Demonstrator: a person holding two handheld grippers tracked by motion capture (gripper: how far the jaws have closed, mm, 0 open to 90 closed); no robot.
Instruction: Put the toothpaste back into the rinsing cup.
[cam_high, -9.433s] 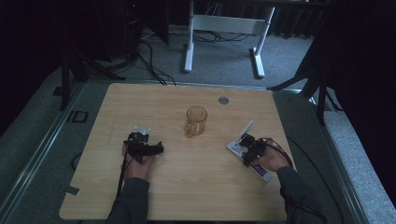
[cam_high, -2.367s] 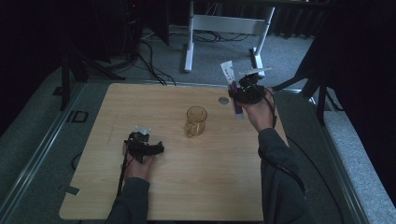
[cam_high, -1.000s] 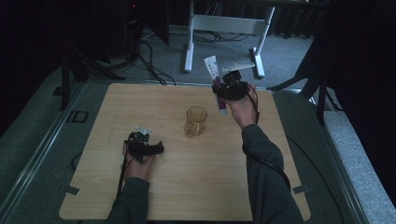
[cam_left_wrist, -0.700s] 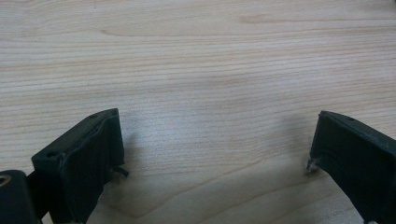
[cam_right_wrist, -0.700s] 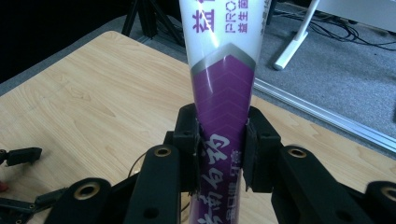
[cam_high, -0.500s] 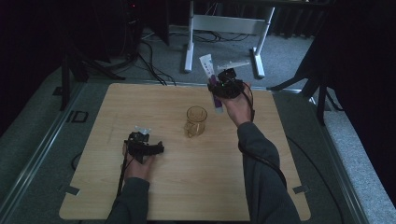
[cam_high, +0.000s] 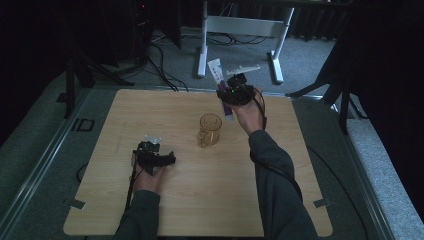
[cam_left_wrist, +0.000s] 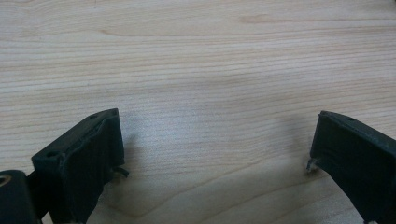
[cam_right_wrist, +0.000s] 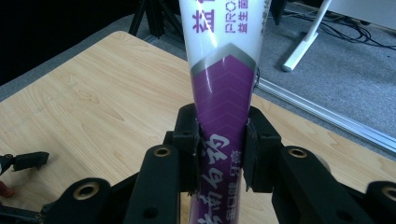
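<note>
Clamped between the ridged black pads (cam_right_wrist: 189, 140) of the right gripper (cam_right_wrist: 219, 154): a purple-and-white plastic toothpaste tube (cam_right_wrist: 223, 88), squeezed across its purple section, white upper part with printed lettering rising past the top edge of the right gripper view. Seen from the high view, same right gripper (cam_high: 235, 95) raised above the far edge of the table, tube (cam_high: 220, 85) tilted, white flat end up and towards the far left, cap end down and towards the near right. Cap end just above and beside the rim of a clear amber glass mug (cam_high: 209, 130) standing upright near the middle of the light wooden tabletop (cam_high: 165, 205); touching or not, impossible to tell. Dark cable trailing from that gripper down along the grey sleeve.

Spread wide apart with nothing between: the two black pads (cam_left_wrist: 88, 158) of the left gripper (cam_left_wrist: 210, 158), only bare wood grain in the gap. From above, left gripper (cam_high: 152, 157) low over the near-left part of the table, held in a hand (cam_high: 146, 175) entering from the bottom edge, well apart from the mug and the tube.

Beyond the table: grey carpeted floor (cam_high: 310, 65), a white metal stand (cam_high: 240, 30) and loose black cables (cam_high: 160, 55) at the far side.
</note>
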